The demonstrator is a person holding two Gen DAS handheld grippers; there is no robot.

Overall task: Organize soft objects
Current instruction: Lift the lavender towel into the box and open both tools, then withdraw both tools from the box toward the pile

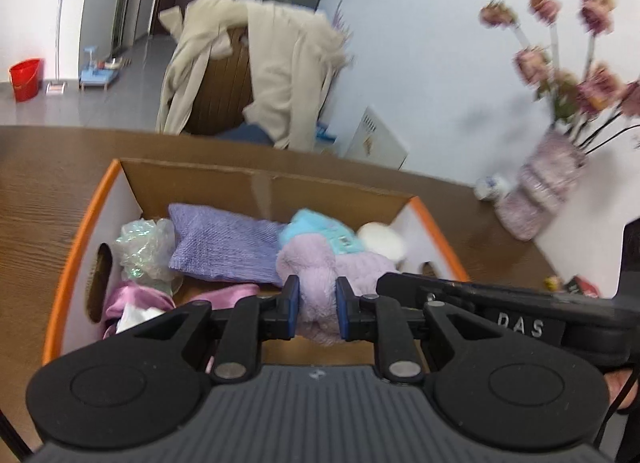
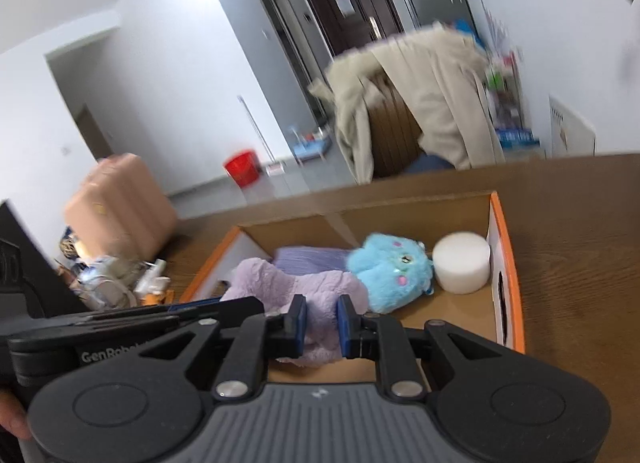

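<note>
- The left tongs [image 1: 317,305] pinch one end of a fluffy lilac cloth [image 1: 320,275]. Both blue pads [image 1: 291,303] press into it.
- The right tongs [image 2: 322,325] pinch the other end of the same cloth [image 2: 316,295]. Their pads squeeze it too.
- The cloth hangs between both tongs, over the near part of a box [image 1: 260,179].
- The box has orange edges and sits on a brown wood surface [image 1: 48,199].
- Just past the tongs, inside the box, lies a blue plush toy [image 2: 388,271]. It touches the cloth.
- Right of the toy stands a white foam roll [image 2: 462,263], by the right wall of the box.
- Behind the left tongs lies a purple knit cloth [image 1: 224,247].
- Left of that is a clear crinkly bag [image 1: 146,251], and nearer, a shiny pink cloth [image 1: 128,299].
- Far right of the left tongs, on the surface, stands a vase [image 1: 540,187] with pink flowers [image 1: 568,63].
- Far behind the box, a beige coat [image 1: 276,63] hangs over a chair.
</note>
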